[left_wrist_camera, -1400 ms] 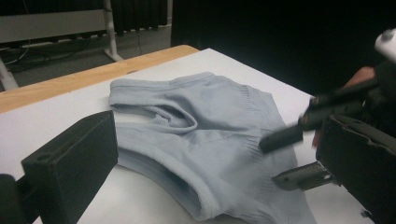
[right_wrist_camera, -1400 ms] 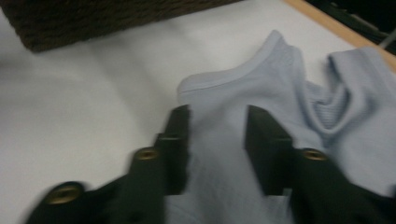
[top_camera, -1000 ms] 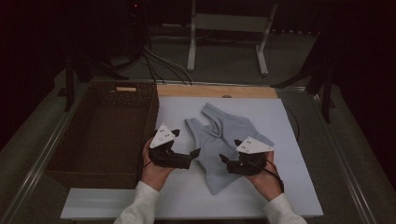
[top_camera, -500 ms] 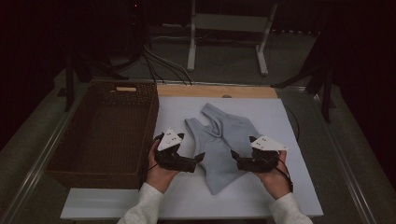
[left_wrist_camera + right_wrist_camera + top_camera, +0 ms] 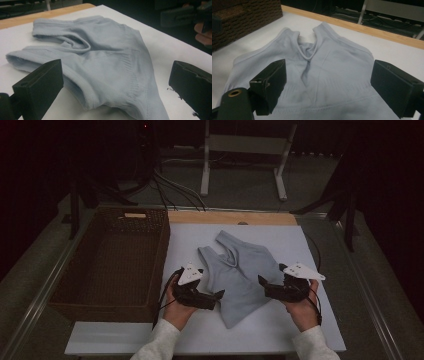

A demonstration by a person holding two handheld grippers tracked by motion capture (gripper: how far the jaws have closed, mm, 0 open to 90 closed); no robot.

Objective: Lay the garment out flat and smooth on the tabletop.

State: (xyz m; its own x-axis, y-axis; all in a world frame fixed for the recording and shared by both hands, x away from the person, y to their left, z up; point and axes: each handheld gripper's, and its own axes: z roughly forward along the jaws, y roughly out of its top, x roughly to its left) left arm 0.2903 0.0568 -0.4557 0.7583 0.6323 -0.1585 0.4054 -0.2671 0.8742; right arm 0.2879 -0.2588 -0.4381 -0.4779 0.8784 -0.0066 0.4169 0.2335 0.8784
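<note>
A light blue-grey sleeveless top point(image 5: 240, 272) lies crumpled on the white board point(image 5: 300, 245), neck end away from me. My left gripper point(image 5: 218, 296) sits at the top's left edge, pointing right. In the left gripper view its jaws point(image 5: 117, 75) stand wide apart, with the cloth point(image 5: 105, 57) lying between and beyond them, untouched. My right gripper point(image 5: 261, 282) sits at the top's right edge, pointing left. Its jaws point(image 5: 332, 80) have just been opening and now stand wide, with the top's lower part point(image 5: 324, 65) between them and not pinched.
A dark woven basket point(image 5: 150, 245) stands on the left beside the board, also seen as the basket point(image 5: 242, 17) in the right gripper view. A wooden strip point(image 5: 230, 217) borders the board's far edge. Cables and a metal stand point(image 5: 207, 155) lie beyond the table.
The right hand has slid to the right, toward the top's right edge. The left hand has shifted slightly right and nearer me. The top lies as before.
</note>
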